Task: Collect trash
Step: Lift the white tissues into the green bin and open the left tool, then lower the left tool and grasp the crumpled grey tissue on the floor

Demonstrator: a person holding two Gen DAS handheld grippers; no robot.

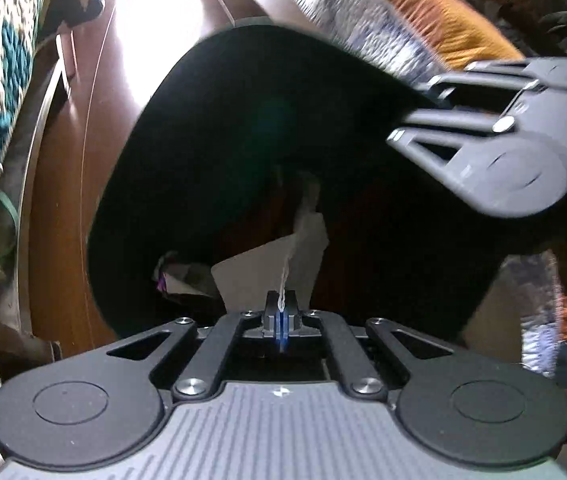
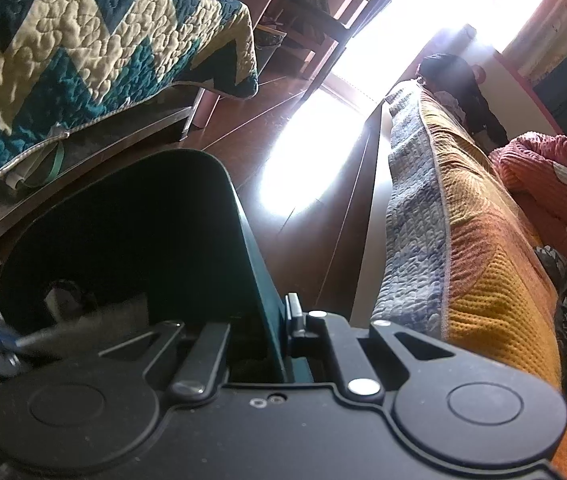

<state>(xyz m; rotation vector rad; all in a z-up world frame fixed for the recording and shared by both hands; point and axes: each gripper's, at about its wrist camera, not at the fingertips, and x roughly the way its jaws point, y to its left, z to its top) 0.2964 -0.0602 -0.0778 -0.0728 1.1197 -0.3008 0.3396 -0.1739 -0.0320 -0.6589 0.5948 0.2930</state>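
Two hand-held grippers work at one dark bin, which stands on the brown floor between two beds. The left hand-held gripper hovers above the mouth of the bin and points steeply down into it. Its jaws are clenched, and a thin white strip of trash, like a thread or a twisted bit of paper, is pinched between the blue pads and sticks out over the opening. At the bottom of the bin lie a pale sheet of paper and, beside it toward the left wall of the bin, a crumpled wrapper with a purple spot.

The right hand-held gripper grasps the wall of the bin at its rim; the dark green wall passes between the nearly closed fingers. In the left wrist view this gripper comes in from the right side of the bin and is blurred.

To the left of the bin stands a bed with a zigzag quilt in teal and cream. To the right of the bin hangs a bed cover in blue, grey and mustard colours.
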